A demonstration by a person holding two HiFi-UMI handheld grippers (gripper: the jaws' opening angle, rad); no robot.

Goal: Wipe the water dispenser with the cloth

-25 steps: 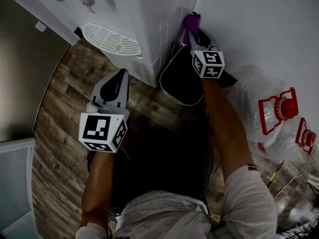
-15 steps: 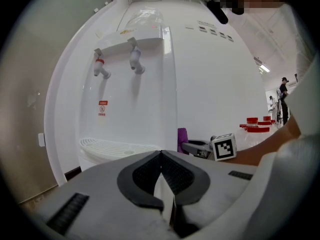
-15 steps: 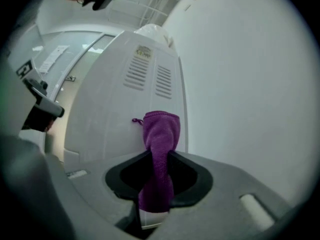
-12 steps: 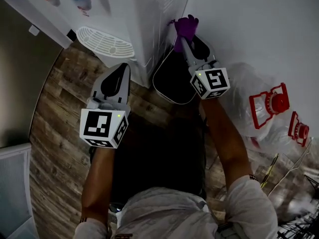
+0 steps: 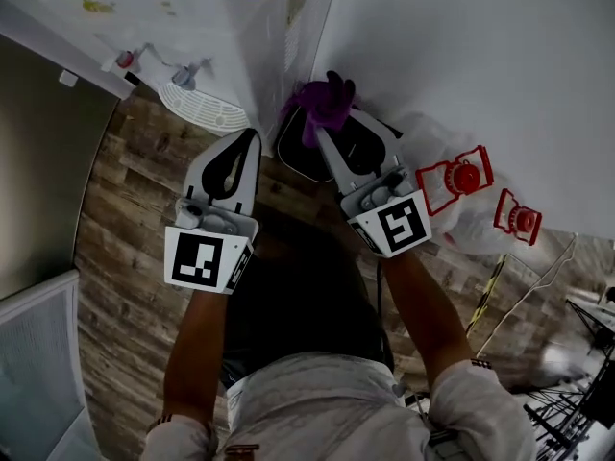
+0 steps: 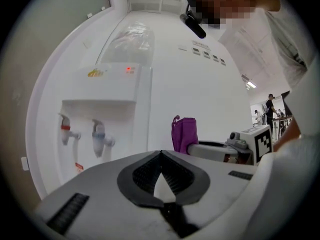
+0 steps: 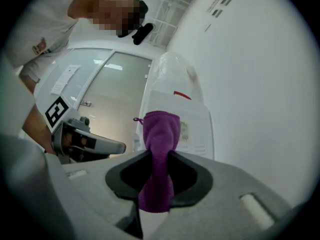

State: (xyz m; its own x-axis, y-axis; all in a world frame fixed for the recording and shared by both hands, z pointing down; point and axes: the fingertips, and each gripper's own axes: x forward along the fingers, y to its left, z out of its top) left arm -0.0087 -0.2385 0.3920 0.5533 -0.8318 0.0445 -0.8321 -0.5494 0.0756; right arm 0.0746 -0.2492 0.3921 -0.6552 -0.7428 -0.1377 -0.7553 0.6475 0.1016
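**Item 1. Purple fabric cloth [image 7: 159, 149].** It sits at upper centre of the head view, at the corner of the dispenser's side panel. It is bunched lengthwise and stands up out of the right gripper [image 5: 330, 131], whose jaws are clenched on its lower part. I cannot tell whether the free end touches the panel. I judge it light, soft and limp, with enough nap not to slide out of the grip. I would hold it as it is now, low on the bunch, so the upper fold stays free as the wiping face.

**Item 2. White plastic water dispenser [image 5: 231, 27].** This is a tall box at upper left of the head view, standing on the wood-pattern floor [image 5: 125, 209]. The front carries a red tap [image 6: 66, 131] and a blue tap [image 6: 100, 136], with a white slotted drip tray [image 5: 202, 109] below them. I judge the shell rigid and smooth, and probably slick once damp. It is a thing I press against, not one I take hold of. The taps stick out and look the most breakable part, so I would go lightly there.

**Item 3. Left gripper [image 5: 245, 140].** It is left of centre in the head view and points toward the dispenser's front corner. Its jaws are closed tip to tip on nothing, and it is apart from the cloth.

**Item 4. Surroundings.** A black round bin [image 5: 306, 157] stands just beside the dispenser, under the cloth in the frame. Clear water bottles with red handles [image 5: 459, 176] lie at right, along the white wall [image 5: 461, 56].
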